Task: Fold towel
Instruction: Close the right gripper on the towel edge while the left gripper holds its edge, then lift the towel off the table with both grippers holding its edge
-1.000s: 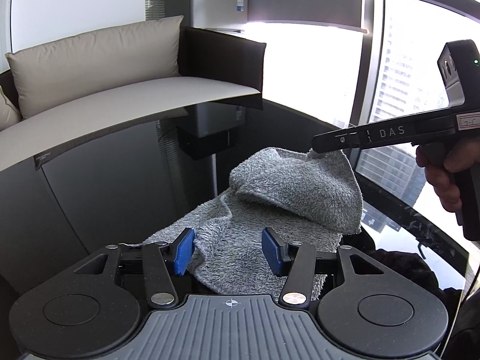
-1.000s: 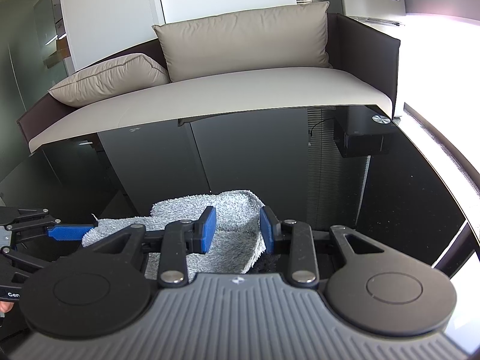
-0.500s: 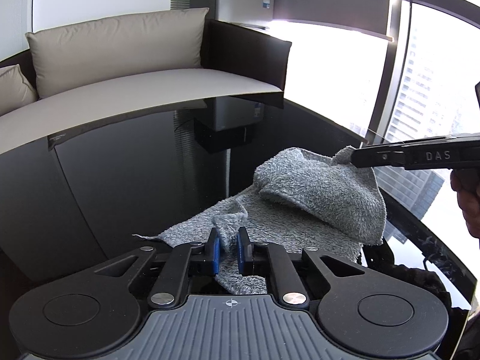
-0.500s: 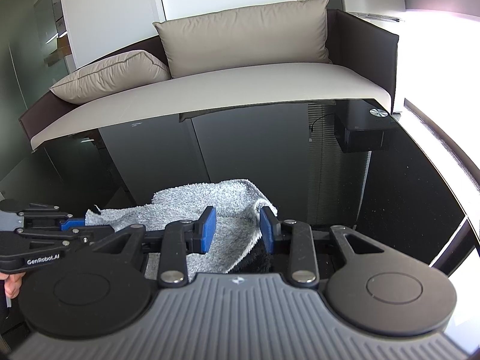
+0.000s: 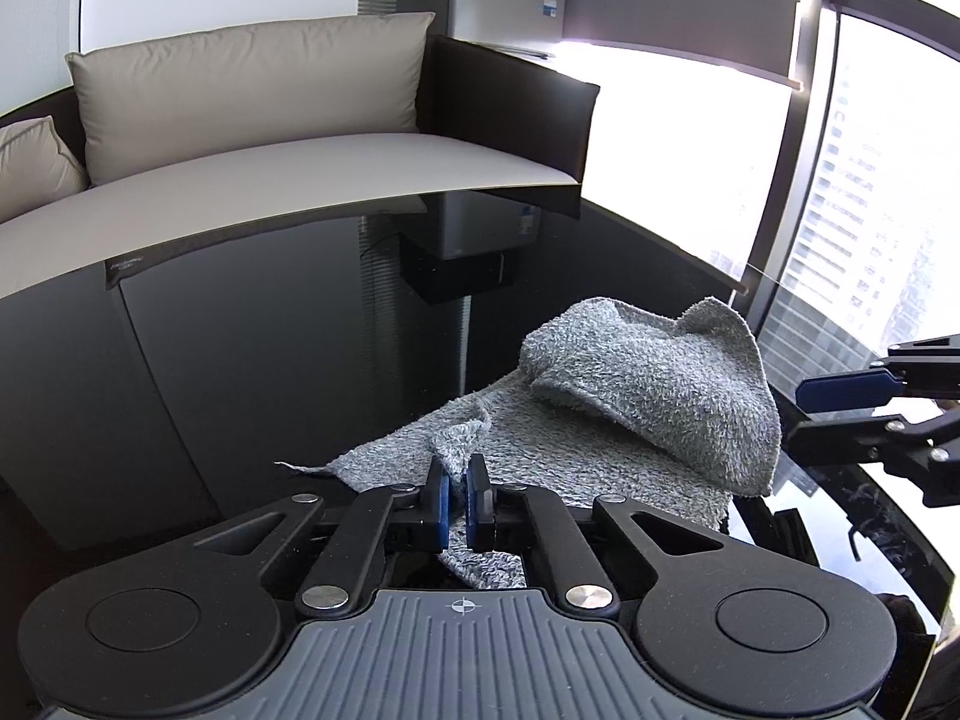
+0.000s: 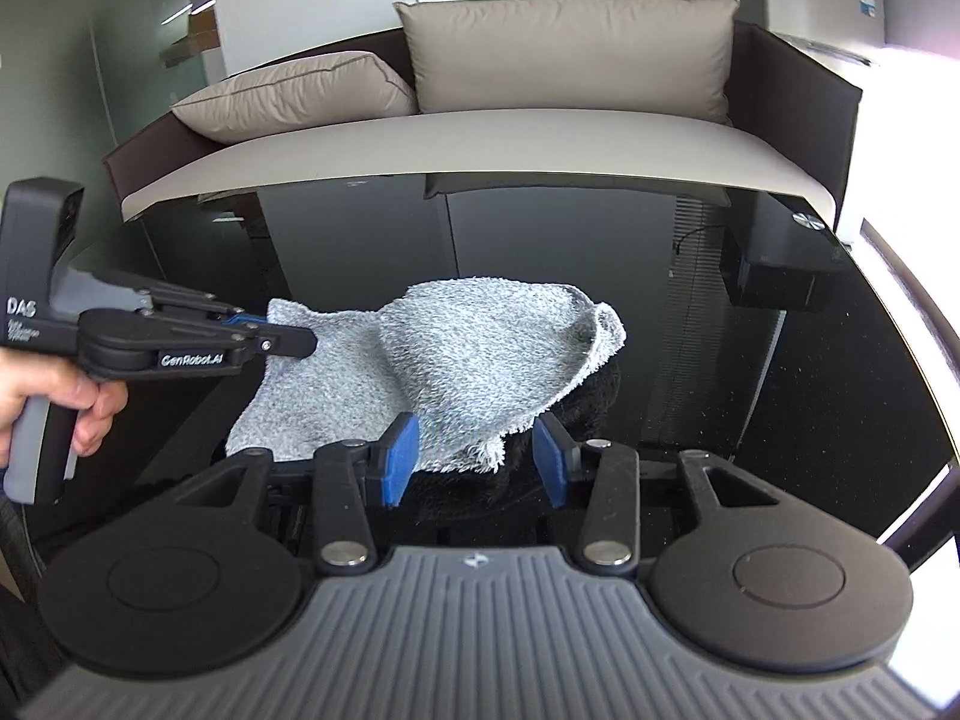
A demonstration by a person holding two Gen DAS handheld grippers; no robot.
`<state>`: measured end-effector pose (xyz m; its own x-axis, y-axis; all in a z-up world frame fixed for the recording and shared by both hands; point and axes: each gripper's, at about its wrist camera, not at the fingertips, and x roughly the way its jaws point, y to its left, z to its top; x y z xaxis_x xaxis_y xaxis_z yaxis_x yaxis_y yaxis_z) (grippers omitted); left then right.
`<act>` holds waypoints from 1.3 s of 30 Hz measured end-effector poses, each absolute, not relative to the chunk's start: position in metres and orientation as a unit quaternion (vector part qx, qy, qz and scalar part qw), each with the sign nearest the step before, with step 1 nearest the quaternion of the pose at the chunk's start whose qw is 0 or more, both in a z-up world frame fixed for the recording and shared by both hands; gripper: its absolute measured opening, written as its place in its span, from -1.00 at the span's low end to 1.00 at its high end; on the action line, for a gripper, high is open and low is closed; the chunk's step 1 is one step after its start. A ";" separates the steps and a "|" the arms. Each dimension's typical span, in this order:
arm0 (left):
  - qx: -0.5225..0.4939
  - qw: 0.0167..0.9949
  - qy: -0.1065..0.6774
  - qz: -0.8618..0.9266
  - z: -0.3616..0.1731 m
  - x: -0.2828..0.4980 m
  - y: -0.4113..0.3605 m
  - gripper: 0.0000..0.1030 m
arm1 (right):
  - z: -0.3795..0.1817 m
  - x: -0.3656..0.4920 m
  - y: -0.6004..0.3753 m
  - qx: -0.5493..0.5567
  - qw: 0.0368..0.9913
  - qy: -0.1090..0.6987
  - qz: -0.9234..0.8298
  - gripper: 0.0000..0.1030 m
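Left gripper (image 5: 456,501) jaws clenched on towel (image 5: 630,396) edge; right gripper (image 6: 474,459) jaws opening (towel corner between, unpinched).

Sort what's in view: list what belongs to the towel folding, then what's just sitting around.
Belongs to the job:
- grey towel, part folded on the black glass table
- left tongs, shut on a towel edge
- right tongs, opening, towel corner loose between them

Just there:
- sofa
- beige cushions
- small fridge
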<state>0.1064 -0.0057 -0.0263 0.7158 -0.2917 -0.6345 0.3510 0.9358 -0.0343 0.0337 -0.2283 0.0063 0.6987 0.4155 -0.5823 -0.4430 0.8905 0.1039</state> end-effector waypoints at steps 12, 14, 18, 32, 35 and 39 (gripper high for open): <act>0.047 0.925 0.333 -0.176 -0.026 0.103 -0.007 -0.91 | -0.009 0.044 -0.219 0.019 0.906 0.348 0.242 -0.24; 0.048 0.925 0.332 -0.176 -0.026 0.103 -0.008 -0.91 | -0.008 0.047 -0.220 0.033 0.905 0.347 0.243 -0.37; 0.049 0.925 0.333 -0.176 -0.026 0.102 -0.007 -0.91 | -0.011 0.052 -0.217 0.038 0.900 0.358 0.248 -0.86; 0.048 0.934 0.314 -0.161 -0.020 0.097 -0.002 -0.90 | 0.012 0.057 -0.232 0.091 0.919 0.289 0.251 -0.95; 0.048 0.941 0.300 -0.147 -0.012 0.093 0.001 -0.90 | 0.024 0.059 -0.239 0.101 0.927 0.260 0.250 -0.95; 0.040 0.952 0.276 -0.125 0.001 0.084 0.006 -0.90 | 0.039 0.058 -0.247 0.111 0.938 0.216 0.246 -0.95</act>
